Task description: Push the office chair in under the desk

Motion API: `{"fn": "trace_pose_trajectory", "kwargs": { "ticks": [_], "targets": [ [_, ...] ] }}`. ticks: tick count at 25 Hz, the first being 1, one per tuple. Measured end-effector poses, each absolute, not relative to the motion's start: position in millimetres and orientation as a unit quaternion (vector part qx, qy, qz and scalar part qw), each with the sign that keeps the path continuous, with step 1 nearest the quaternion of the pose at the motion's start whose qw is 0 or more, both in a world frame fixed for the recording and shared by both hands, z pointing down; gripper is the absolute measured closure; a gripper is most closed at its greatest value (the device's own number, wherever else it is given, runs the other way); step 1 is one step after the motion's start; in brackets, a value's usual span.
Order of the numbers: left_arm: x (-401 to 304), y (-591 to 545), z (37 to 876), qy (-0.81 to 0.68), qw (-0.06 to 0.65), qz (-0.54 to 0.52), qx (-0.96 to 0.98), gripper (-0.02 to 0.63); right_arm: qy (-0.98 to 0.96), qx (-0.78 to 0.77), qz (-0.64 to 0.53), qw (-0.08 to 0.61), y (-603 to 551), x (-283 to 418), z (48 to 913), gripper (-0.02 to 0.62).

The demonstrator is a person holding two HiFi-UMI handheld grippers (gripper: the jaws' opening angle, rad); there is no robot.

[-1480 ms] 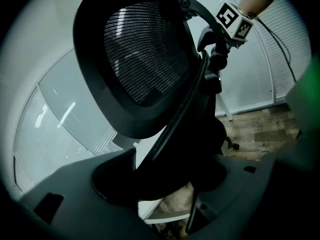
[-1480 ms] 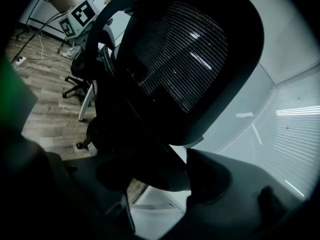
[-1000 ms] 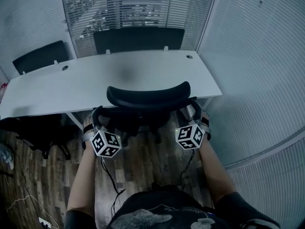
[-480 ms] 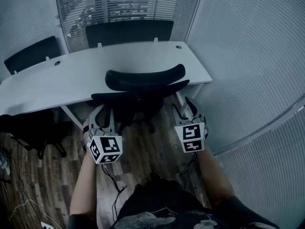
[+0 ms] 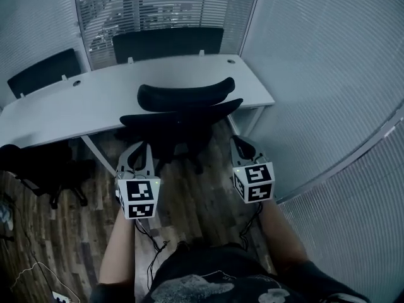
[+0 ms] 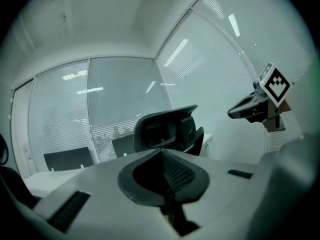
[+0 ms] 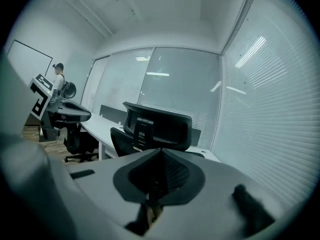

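Observation:
The black office chair point(image 5: 183, 122) stands with its seat at the front edge of the white desk point(image 5: 76, 109), its headrest point(image 5: 186, 96) over the desktop edge. Both grippers hang in the air behind the chair and touch nothing. My left gripper point(image 5: 137, 151) is shut and empty, a short gap back from the chair's left side. My right gripper point(image 5: 242, 146) is also shut and empty, behind the chair's right side. The left gripper view shows the closed left gripper point(image 6: 162, 154) aimed at the chair point(image 6: 167, 129). The right gripper view shows the right gripper point(image 7: 161, 154) before the chair point(image 7: 155, 126).
Two black chairs point(image 5: 167, 41) point(image 5: 44, 71) stand behind the desk and another point(image 5: 38, 169) at its left end. A white desk leg point(image 5: 95, 156) slants down left of the chair. Blinds-covered glass walls point(image 5: 328, 87) close the right side. Cables point(image 5: 148, 242) lie on the wood floor.
Both grippers have come off the chair's back, drawn back toward me and closed their jaws. The chair now sits farther from them, closer to the desk.

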State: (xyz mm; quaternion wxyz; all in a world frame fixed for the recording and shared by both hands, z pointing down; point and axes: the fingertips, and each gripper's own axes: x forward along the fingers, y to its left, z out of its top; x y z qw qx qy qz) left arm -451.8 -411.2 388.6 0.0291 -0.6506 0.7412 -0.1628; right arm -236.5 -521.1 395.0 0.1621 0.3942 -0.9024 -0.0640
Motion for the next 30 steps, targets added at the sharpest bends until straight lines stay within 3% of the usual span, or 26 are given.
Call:
{"fn": "trace_pose_trajectory", "kwargs": {
  "ticks": [7, 30],
  "targets": [
    [-411.7, -384.6, 393.2, 0.756, 0.004, -0.166, -0.633, 0.592, -0.917, 0.353, -0.075, 0.168, -494.8, -212.7, 399.6, 0.574],
    [-194.6, -260.3, 390.3, 0.787, -0.026, -0.160, -0.596, 0.592, -0.950, 0.250, -0.099, 0.159, -360.9, -31.2, 404.3, 0.572]
  ]
}}
